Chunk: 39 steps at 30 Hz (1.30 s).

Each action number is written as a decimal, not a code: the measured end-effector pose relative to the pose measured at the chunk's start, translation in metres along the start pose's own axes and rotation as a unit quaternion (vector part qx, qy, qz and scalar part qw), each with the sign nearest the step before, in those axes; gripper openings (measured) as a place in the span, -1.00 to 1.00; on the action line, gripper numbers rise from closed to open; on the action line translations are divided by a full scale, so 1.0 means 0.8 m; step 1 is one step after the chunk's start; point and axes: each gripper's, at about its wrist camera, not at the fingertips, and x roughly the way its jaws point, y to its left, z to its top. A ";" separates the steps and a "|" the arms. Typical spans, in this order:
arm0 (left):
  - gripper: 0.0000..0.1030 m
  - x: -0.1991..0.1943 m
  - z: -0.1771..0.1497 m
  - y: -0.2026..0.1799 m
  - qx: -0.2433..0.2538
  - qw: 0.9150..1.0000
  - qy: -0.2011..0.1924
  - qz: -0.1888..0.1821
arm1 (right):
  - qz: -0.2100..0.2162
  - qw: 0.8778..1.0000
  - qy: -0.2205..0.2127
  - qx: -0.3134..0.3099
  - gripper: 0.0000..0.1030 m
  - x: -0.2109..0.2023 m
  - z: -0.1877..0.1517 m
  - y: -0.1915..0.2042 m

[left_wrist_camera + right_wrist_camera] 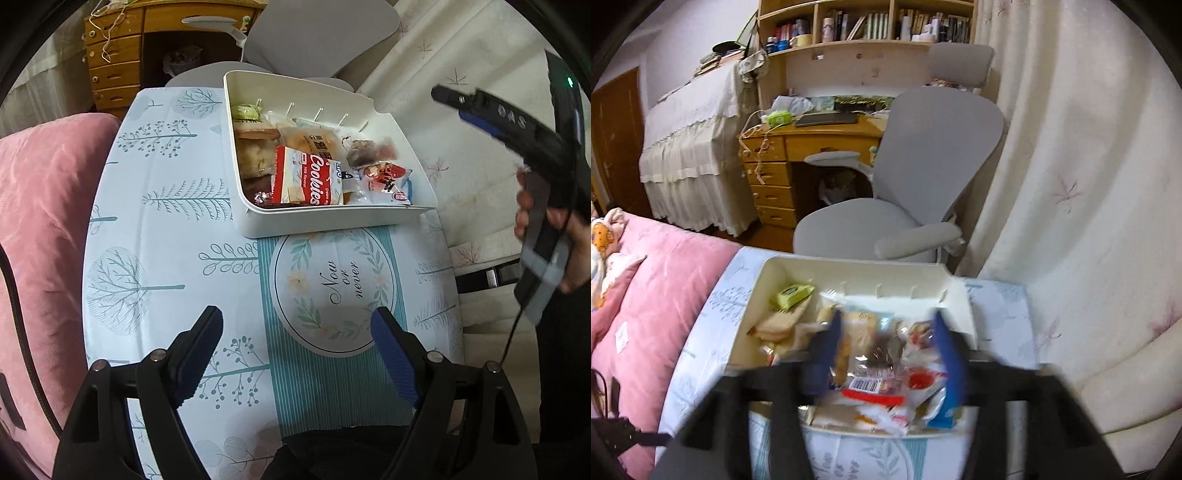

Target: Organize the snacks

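Bedroom clutter rings a tree-print table [155, 236] whose white bin [332, 218], upper centre, holds crinkly snack packets [314, 177]: light, slippery, crushable, probably best pinched by a sealed edge. Left gripper [295, 332] and right gripper [886, 343] fingers are spread, holding nothing.

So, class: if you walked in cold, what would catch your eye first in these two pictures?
Probably the white bin heaped with snack packets at the far side of the tree-print tablecloth, with the red Cookies pack near its front wall. Next, the grey office chair behind it, and the pink blanket to the left.
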 end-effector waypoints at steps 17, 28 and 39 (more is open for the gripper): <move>0.75 -0.030 -0.067 -0.094 -0.038 0.994 -0.048 0.087 | 0.089 0.970 0.195 0.116 0.80 -0.044 -0.212 -0.058; 0.83 -0.091 -0.105 -0.196 0.003 0.993 -0.087 0.086 | 0.107 0.971 0.184 0.107 0.87 -0.171 -0.252 -0.089; 0.99 -0.136 -0.128 -0.262 0.031 0.975 -0.152 0.161 | 0.098 0.982 0.131 0.098 0.87 -0.259 -0.237 -0.096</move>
